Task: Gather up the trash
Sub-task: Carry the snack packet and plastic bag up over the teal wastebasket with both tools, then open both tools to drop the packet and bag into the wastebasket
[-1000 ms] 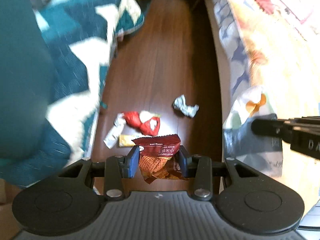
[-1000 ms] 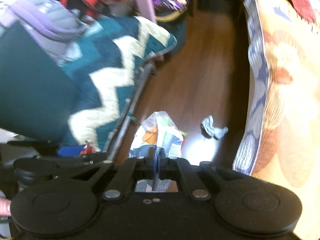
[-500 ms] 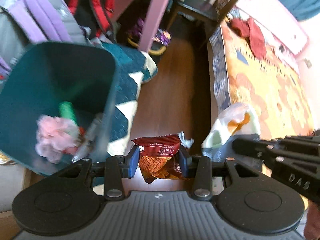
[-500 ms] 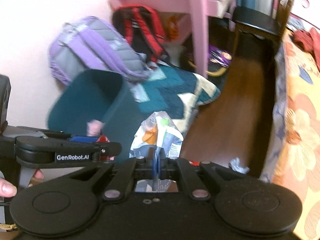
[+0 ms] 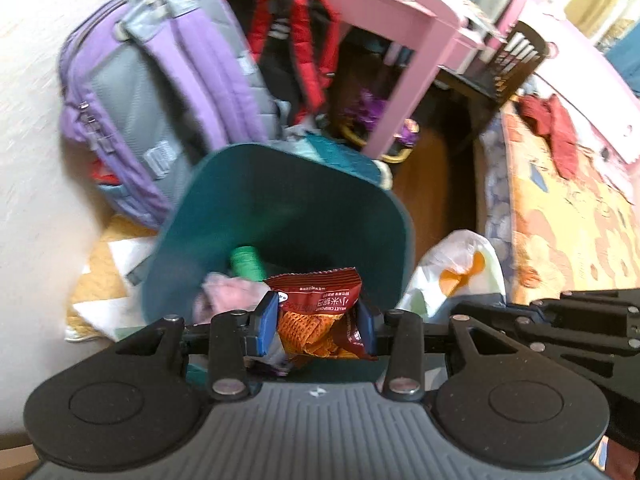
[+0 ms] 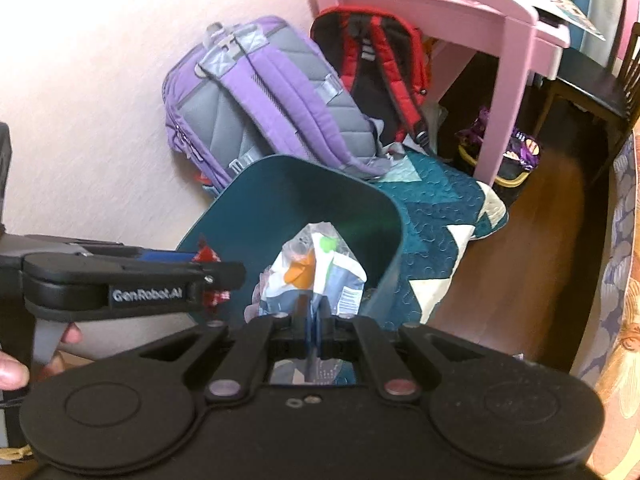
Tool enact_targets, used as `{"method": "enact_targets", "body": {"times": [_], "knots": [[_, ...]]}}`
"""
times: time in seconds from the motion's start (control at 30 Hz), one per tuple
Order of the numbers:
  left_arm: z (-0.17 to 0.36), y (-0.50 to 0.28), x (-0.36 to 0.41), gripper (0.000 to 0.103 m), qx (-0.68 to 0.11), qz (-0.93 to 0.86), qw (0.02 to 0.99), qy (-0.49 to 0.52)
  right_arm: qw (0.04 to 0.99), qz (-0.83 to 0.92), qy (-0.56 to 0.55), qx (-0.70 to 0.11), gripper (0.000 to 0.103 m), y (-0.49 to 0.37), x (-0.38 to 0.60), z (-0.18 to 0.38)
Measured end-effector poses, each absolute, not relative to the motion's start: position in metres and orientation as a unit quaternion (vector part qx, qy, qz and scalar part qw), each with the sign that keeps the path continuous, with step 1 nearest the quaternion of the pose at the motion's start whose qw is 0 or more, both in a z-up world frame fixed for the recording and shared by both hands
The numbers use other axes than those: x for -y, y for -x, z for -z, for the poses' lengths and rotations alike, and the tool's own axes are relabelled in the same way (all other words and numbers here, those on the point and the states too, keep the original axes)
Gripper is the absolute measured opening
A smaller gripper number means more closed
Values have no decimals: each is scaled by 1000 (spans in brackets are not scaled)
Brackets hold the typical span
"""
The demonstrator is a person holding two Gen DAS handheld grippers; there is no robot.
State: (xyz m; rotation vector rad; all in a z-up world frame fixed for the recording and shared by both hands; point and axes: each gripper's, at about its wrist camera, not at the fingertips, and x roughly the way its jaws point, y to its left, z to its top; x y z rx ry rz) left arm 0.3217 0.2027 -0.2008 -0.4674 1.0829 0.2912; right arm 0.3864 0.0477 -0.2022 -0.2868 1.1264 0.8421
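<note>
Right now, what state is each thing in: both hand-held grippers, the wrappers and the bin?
Left hand-held gripper: shut on the red snack bag.
Red snack bag: crumpled, held over the bin.
Right hand-held gripper: shut on the white wrapper.
White wrapper: crumpled, held over the bin.
Teal bin: no lid on, already holding trash.

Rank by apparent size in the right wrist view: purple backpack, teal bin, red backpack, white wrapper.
1-2. Purple backpack and teal bin: look alike, not ranked.
3. Red backpack.
4. White wrapper: smallest, though nearest the camera, pinched in the right tool.
</note>
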Motion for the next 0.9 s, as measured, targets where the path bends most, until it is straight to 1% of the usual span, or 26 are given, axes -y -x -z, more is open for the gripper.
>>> {"method": "enact_targets", "body": {"times": [0.27, 0.53, 0.6, 0.73, 0.9], "knots": [[235, -341, -248, 40, -528, -134, 808, 225, 751, -364, 143, -532, 1, -407, -98, 245], [276, -365, -246, 40, -577, -100, 787, 192, 732, -342, 175, -563, 2, -414, -115, 286], [285, -368, -245, 41, -586, -96, 782, 190, 728, -337, 180, -570, 3, -415, -115, 292], [296, -370, -244, 41, -595, -85, 777, 187, 727, -330, 189, -572, 10, -415, -116, 299], [305, -374, -249, 42, -608, -89, 764, 197, 723, -341, 203, -565, 16, -411, -118, 296]]}}
